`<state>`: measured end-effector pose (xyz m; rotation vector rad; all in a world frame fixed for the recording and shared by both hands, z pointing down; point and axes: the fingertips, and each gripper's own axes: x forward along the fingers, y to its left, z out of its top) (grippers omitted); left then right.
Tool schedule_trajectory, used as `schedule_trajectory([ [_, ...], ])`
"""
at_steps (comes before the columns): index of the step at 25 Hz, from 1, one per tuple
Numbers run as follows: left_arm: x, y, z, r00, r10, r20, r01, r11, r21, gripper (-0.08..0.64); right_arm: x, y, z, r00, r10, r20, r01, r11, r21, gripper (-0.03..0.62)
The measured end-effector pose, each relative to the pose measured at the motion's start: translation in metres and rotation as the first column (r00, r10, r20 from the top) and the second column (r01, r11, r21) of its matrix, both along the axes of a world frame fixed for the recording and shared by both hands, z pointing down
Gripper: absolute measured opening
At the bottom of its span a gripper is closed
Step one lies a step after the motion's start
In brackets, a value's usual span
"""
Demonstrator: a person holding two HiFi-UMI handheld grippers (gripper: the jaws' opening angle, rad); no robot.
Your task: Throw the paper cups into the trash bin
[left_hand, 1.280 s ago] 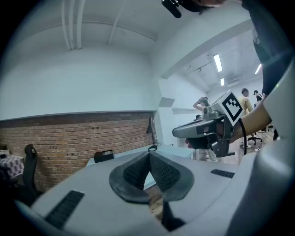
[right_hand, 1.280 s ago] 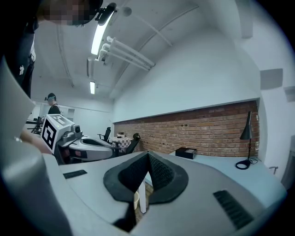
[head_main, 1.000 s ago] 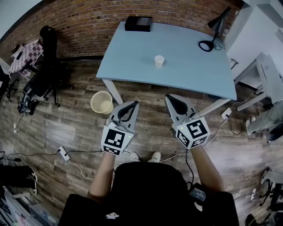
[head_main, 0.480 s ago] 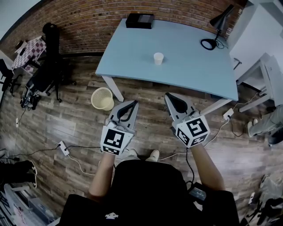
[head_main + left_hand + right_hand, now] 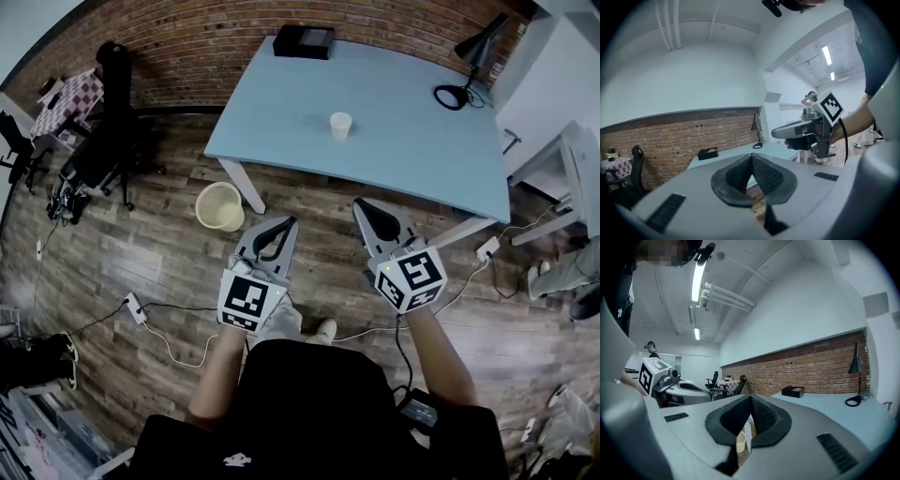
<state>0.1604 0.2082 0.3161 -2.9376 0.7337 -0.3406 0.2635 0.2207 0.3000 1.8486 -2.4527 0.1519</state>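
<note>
A white paper cup (image 5: 340,125) stands upright near the middle of the light blue table (image 5: 403,150). A woven cream trash bin (image 5: 218,205) sits on the wooden floor by the table's left front leg; in the right gripper view the trash bin (image 5: 740,442) shows through the gap below the jaws. My left gripper (image 5: 288,222) and right gripper (image 5: 360,204) are held side by side in front of the table, over the floor and short of the cup. Both are shut with nothing between their pads, as seen on the left gripper (image 5: 751,157) and right gripper (image 5: 750,398).
A black box (image 5: 302,41) lies at the table's far edge against the brick wall. A black desk lamp (image 5: 466,66) stands at the far right corner. A black office chair (image 5: 103,141) is at the left. Cables and power strips (image 5: 134,307) cross the floor.
Both grippers have drifted slightly down in the picture, still shut and side by side. The table and bin have shifted a little as the person moved.
</note>
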Motion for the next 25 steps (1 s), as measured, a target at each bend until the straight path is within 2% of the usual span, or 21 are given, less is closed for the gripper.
schedule_trajectory([
  [5,-0.002,-0.032,0.000,1.000,-0.011,-0.007,0.011,1.000,-0.002,0.000,-0.001,-0.031,0.006,1.000,-0.007,0.006,0.008,1.000,-0.017,0.002],
  [10,-0.006,-0.074,0.007,1.000,-0.012,-0.027,0.010,0.999,-0.050,0.000,-0.005,-0.070,0.013,1.000,-0.004,-0.001,0.004,0.999,-0.036,0.002],
  [15,-0.008,-0.122,-0.007,0.996,0.006,-0.089,-0.012,0.998,-0.064,0.000,-0.003,-0.113,0.011,1.000,0.021,-0.008,-0.021,0.999,-0.034,0.002],
  [25,-0.014,-0.192,-0.004,0.997,0.041,-0.058,-0.044,0.998,-0.049,0.000,-0.008,-0.180,0.008,0.998,0.058,-0.038,-0.059,0.997,-0.046,0.002],
])
